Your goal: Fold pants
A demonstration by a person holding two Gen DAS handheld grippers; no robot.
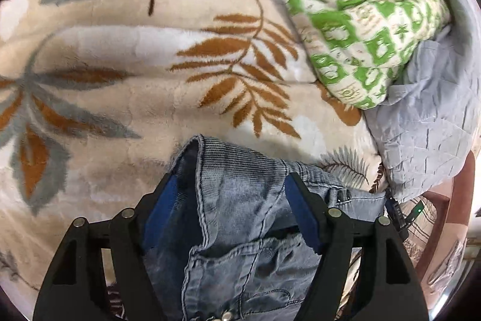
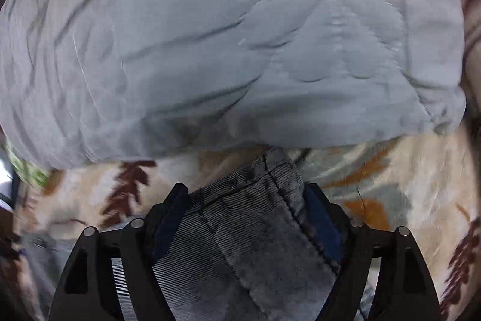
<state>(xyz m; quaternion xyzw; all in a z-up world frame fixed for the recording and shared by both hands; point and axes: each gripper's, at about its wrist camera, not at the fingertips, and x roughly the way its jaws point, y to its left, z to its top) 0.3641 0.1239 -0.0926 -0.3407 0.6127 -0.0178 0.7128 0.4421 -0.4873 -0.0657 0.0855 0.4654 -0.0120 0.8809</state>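
The pants are light blue jeans point(image 1: 240, 200) with a ribbed waistband, lying on a beige blanket with a leaf print point(image 1: 120, 65). My left gripper point(image 1: 231, 179) is shut on the waistband, the denim bunched between its blue pads, with a pocket and metal buttons below. My right gripper point(image 2: 245, 191) is shut on another part of the jeans point(image 2: 246, 230), dark ribbed waistband cloth with a seam, held just above the blanket point(image 2: 390, 185).
A green-and-white patterned quilt point(image 1: 360, 5) lies at the back right of the bed. A grey-blue quilted duvet point(image 1: 427, 116) is heaped beside it and fills the right wrist view point(image 2: 225, 35) close ahead. A brown chair frame point(image 1: 457, 200) stands at the right edge.
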